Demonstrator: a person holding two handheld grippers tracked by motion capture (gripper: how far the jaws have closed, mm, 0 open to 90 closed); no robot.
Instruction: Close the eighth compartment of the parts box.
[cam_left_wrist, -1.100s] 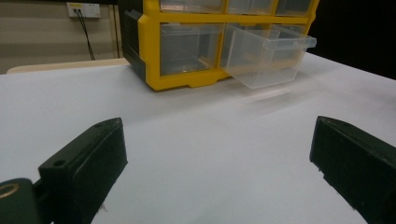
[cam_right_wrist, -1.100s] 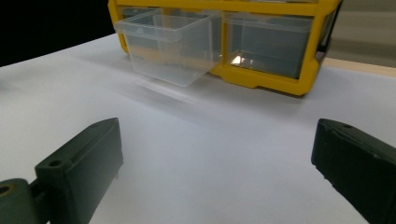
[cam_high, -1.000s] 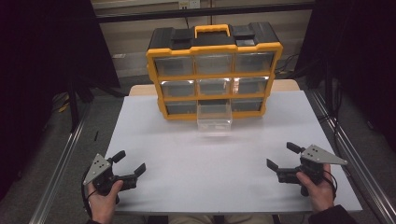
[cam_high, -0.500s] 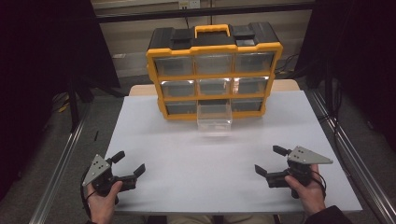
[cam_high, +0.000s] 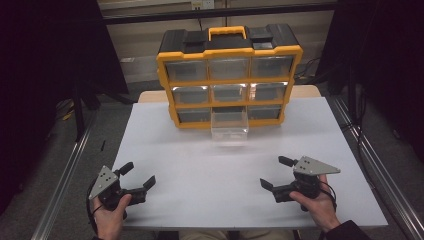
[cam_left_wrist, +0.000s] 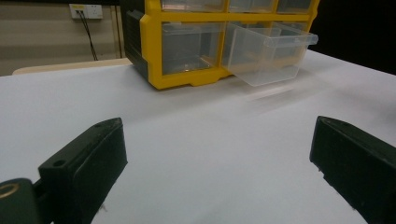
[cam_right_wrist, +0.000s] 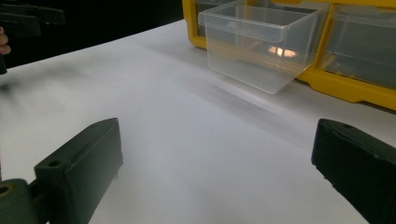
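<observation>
- Yellow-and-black drawer organizer (cam_high: 229, 80) stands at the far side of the white desk (cam_high: 200, 170), three rows of clear drawers.
- Bottom-row middle clear drawer (cam_high: 229, 126) is pulled out toward the person and tips slightly down at its front; all other drawers sit flush. It looks empty in the right gripper view (cam_right_wrist: 261, 44).
- Left gripper (cam_high: 140, 178): near the desk's front left corner, jaws wide apart, nothing between them; well apart from the drawer.
- Right gripper (cam_high: 276, 173): near the front right, jaws likewise spread wide, empty; also well apart from the drawer.
- Judgement: drawer stands open, so the opening step appears done. Whatever follows (loading it, lifting it out or pushing it shut) is not yet begun; neither gripper is at the organizer.
</observation>
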